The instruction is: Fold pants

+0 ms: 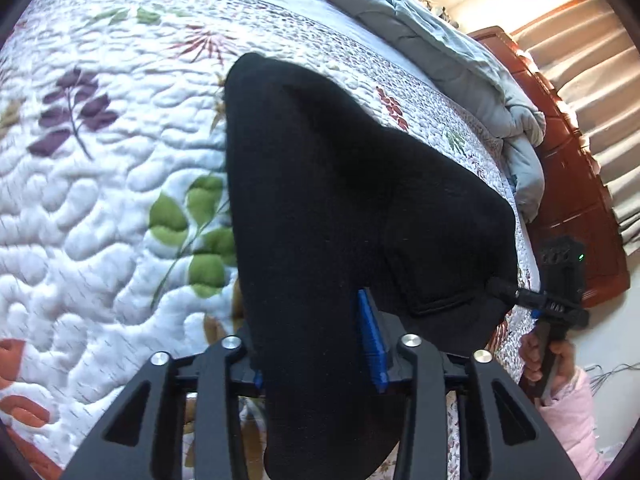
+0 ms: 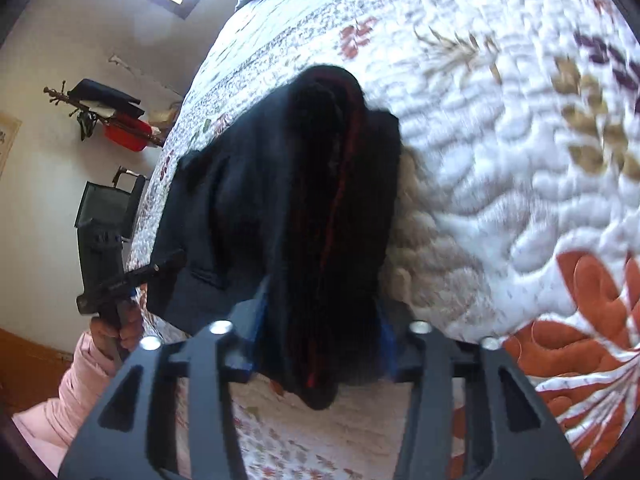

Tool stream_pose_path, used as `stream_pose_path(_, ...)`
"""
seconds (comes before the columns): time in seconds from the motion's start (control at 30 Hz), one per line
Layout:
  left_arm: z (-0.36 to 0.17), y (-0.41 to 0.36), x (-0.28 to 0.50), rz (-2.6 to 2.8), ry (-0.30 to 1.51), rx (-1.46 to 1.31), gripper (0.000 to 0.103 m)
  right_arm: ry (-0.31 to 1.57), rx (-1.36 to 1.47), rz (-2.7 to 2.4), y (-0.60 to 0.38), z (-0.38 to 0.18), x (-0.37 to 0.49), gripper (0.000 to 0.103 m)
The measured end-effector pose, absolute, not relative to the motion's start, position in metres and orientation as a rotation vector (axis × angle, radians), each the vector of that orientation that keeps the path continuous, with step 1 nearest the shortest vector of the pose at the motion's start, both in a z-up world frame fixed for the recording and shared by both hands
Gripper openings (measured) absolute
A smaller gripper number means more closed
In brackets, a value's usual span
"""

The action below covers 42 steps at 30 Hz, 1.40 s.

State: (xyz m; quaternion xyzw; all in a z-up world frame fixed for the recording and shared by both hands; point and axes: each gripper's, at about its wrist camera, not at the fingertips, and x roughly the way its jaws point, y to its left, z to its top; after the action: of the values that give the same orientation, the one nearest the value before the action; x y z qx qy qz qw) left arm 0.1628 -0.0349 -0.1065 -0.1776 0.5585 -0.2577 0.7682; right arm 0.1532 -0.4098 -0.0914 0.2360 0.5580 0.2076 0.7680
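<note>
Black pants (image 1: 340, 184) lie folded lengthwise on a floral quilted bed (image 1: 100, 200), with one end hanging over its near edge. My left gripper (image 1: 308, 320) straddles that end. Its jaws stand apart, a blue pad (image 1: 372, 340) shows bare beside the cloth, and the fabric lies loosely between them. In the right wrist view the pants (image 2: 280, 184) show a thin red seam. My right gripper (image 2: 320, 312) is open around the thick bundle. Each gripper appears in the other's view at the pants' far corner: right gripper (image 1: 504, 290), left gripper (image 2: 168, 262).
A grey duvet (image 1: 460, 64) is bunched at the bed's far end by a wooden headboard (image 1: 572, 184) and curtains (image 1: 600, 60). Hands in pink sleeves (image 1: 560, 360) (image 2: 116, 328) hold the handles. A coat rack (image 2: 100, 108) and a dark chair (image 2: 104, 208) stand by the wall.
</note>
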Motion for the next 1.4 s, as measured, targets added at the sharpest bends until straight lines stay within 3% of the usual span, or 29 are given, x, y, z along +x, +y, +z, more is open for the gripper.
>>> stream_pose_path(0.2, -0.089, -0.025, 0.141, -0.490, 1.166, -0.293, 0.052, 1.158, 0.547, 0.435, -0.421, -0.082, 0.131, 0.063)
stream_pose_path(0.27, -0.078, -0.017, 0.128, -0.455, 1.145, -0.272, 0.051, 1.127, 0.503, 0.381, -0.425, -0.066, 0.122, 0.065)
stream_pose_path(0.37, -0.059, -0.012, 0.108, -0.395, 1.098, -0.234, 0.051, 1.069, 0.385, 0.338, -0.415, -0.033, 0.103, 0.057)
stream_pose_path(0.6, -0.020, -0.034, 0.088, -0.446, 1.009, -0.255, 0.051, 1.038, 0.305, 0.437, -0.368, 0.005, 0.106, 0.055)
stream_pose_path(0.83, -0.068, -0.056, 0.110, -0.463, 1.187, -0.266, 0.048, 1.173, 0.345, 0.352, -0.358, -0.034, 0.122, 0.043)
stream_pose_path(1.13, -0.075, -0.058, 0.100, -0.466, 1.168, -0.234, 0.047, 1.157, 0.422, 0.331, -0.364, -0.058, 0.121, 0.043)
stream_pose_path(1.2, -0.068, -0.055, 0.097, -0.450, 1.173, -0.263, 0.054, 1.123, 0.451, 0.340, -0.365, -0.049, 0.112, 0.056)
stream_pose_path(1.23, -0.063, -0.053, 0.093, -0.435, 1.173, -0.272, 0.062, 1.110, 0.470, 0.349, -0.365, -0.044, 0.109, 0.079)
stream_pose_path(1.27, -0.058, -0.051, 0.089, -0.409, 1.166, -0.264, 0.071, 1.095, 0.477, 0.345, -0.364, -0.036, 0.102, 0.095)
stream_pose_path(1.33, -0.050, -0.049, 0.081, -0.335, 1.155, -0.203, 0.082, 1.070, 0.430, 0.303, -0.359, -0.023, 0.088, 0.095)
stream_pose_path(1.4, -0.042, -0.052, 0.070, -0.269, 1.132, -0.115, 0.085, 1.071, 0.365, 0.253, -0.351, -0.015, 0.075, 0.098)
